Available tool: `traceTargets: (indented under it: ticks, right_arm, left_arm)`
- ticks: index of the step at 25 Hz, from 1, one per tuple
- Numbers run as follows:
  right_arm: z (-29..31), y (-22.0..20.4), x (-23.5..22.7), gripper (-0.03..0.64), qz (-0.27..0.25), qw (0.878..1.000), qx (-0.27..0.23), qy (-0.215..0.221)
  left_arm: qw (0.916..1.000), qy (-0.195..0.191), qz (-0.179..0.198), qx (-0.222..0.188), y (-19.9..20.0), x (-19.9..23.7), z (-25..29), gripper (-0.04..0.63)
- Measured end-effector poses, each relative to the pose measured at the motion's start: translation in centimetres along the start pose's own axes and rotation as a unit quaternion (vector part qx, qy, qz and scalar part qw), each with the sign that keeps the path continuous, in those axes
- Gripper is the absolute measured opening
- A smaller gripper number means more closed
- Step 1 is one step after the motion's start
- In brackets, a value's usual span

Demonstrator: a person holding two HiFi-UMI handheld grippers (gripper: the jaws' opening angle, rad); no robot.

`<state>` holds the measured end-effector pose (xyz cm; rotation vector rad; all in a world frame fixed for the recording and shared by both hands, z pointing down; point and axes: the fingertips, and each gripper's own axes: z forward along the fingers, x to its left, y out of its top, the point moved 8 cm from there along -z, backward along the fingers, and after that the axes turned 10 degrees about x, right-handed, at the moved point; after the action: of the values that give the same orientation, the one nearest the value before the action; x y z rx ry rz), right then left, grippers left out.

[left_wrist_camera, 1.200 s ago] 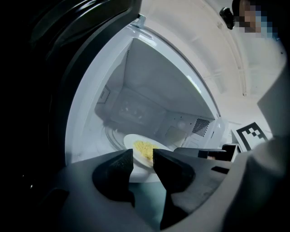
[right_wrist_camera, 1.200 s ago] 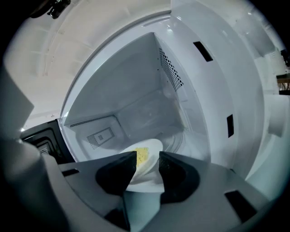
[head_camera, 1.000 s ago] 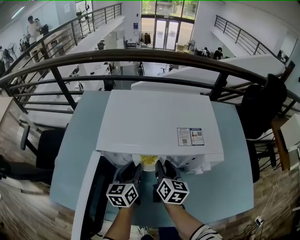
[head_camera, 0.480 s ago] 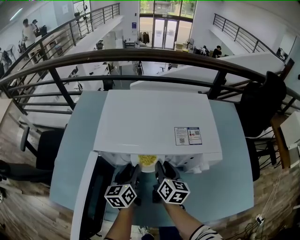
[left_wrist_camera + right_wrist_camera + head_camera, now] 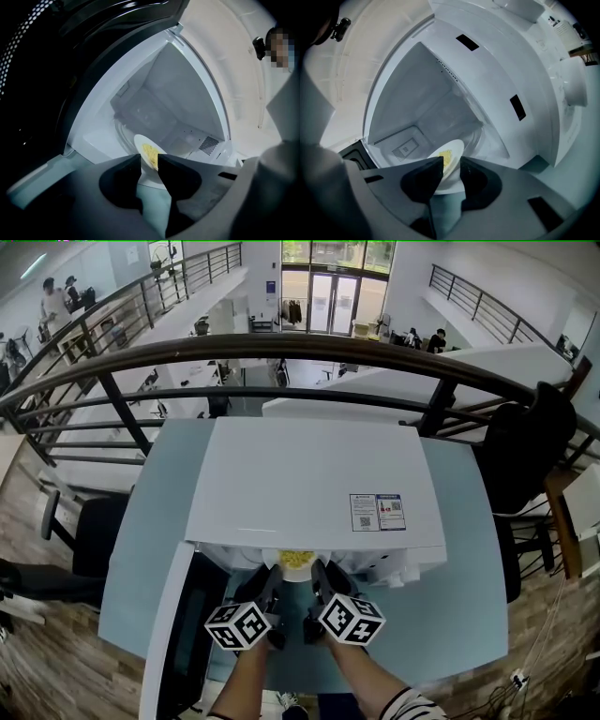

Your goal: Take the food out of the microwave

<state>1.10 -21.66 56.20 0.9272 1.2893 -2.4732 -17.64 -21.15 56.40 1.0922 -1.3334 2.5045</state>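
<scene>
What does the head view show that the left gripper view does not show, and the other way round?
Only the head view shows the microwave's white top with its sticker, the dark railing and a black chair beyond. Only the left gripper view shows the cavity's inner walls, the vent grille, and the left gripper's fingers closing on the plate rim. Both show the yellow food on that plate and the open door at the left.
</scene>
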Motion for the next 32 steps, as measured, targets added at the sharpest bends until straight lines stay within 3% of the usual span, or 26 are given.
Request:
traceTargets:
  ticks: [15,32]
  right_arm:
    - [-4.1,-1.4,2.2,0.094,0.0,1.0,-0.02,0.009]
    - [-13.5,-5.0,4.0,0.087,0.014,0.998,-0.059,-0.012]
  left_arm:
    - [0.9999,-0.005,0.006,-0.008,-0.9,-1.6,-4.4,0.103]
    - [0.9987,-0.043,0.025,0.012,-4.6,-5.9,-10.9,0.095]
